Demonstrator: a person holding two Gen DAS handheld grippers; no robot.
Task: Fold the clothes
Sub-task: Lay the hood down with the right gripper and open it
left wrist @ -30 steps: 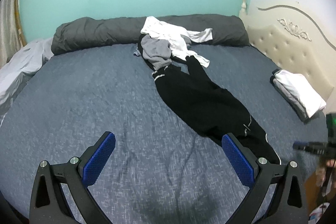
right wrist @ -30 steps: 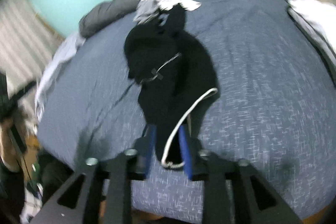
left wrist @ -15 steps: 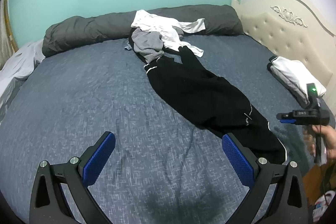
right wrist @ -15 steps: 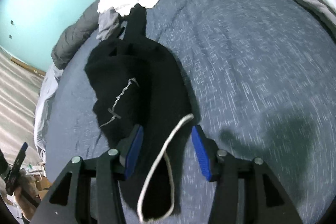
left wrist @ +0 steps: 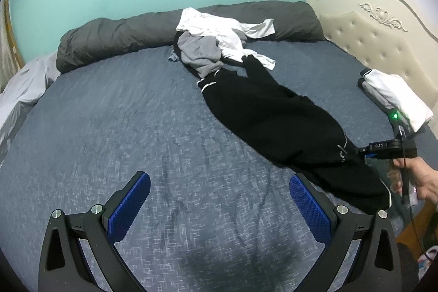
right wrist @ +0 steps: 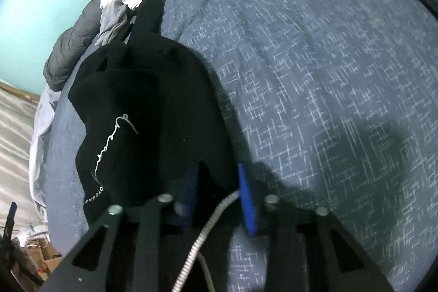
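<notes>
Black trousers (left wrist: 273, 122) lie stretched across the blue bedspread (left wrist: 123, 127), legs toward a far heap of clothes. My right gripper (right wrist: 217, 182) is at their waist end (right wrist: 153, 100). Its jaws are closing, black cloth fills the gap between the blue pads, and the white drawstring (right wrist: 216, 212) trails out below. In the left wrist view a hand (left wrist: 421, 179) holds that gripper at the trousers' near right end. My left gripper (left wrist: 219, 199) hovers open over bare bedspread left of the trousers, with nothing between its fingers.
A heap of white and grey clothes (left wrist: 216, 40) rests against a rolled grey duvet (left wrist: 117, 37) at the far side. A folded white and dark stack (left wrist: 394, 92) sits by the cream headboard (left wrist: 383, 32). Pale sheets (left wrist: 24, 84) hang at the left.
The right gripper dropped onto the trousers' waist; its jaws widened, then narrowed on the cloth. The hand holding it came into the left wrist view. The left gripper sank a little.
</notes>
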